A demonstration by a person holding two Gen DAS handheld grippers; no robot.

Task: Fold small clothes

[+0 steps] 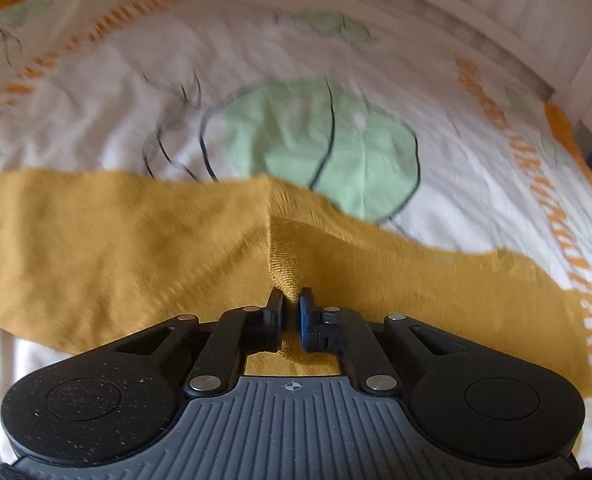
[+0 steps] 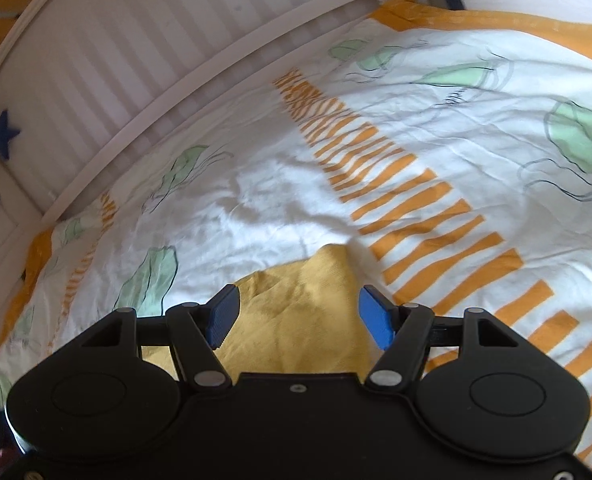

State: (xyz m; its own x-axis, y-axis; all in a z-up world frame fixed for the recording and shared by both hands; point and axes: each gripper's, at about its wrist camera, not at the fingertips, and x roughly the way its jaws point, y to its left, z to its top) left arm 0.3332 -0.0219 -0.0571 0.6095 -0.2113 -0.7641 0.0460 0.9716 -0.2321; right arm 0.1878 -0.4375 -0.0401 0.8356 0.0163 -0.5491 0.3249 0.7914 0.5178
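The garment (image 1: 135,248) is a small mustard-yellow knit piece lying on the bed (image 1: 95,120), over a white cover printed with green shapes and orange stripes. In the left view it stretches across the frame as a band, with a ribbed seam or cuff rising in a ridge straight ahead of the left gripper (image 1: 291,308). That gripper's jaws stand nearly together, pinching a fold of the ribbed yellow cloth between them.

The right gripper (image 2: 300,316) is spread wide and holds nothing. It hangs over another part of the garment (image 2: 296,320), where a rumpled corner points toward the white slatted bed rail (image 2: 143,92). Whether its fingertips touch the cloth cannot be told.

The fabric looks light, thin and limp. It will sag and drape from any single pinch, and it will probably stretch a little along the knit. It is neither fragile nor slippery, and the ribbed pads should bite well. The ribbed band is thicker and firmer, so it makes the surer hold. For the right gripper, the loose corner or the edge near it seems the best place, pinching both layers if they are doubled. Held at two well-separated points, the cloth should stay taut enough to lay over cleanly. The soft cover beneath may bunch up if the jaws dig too deep.
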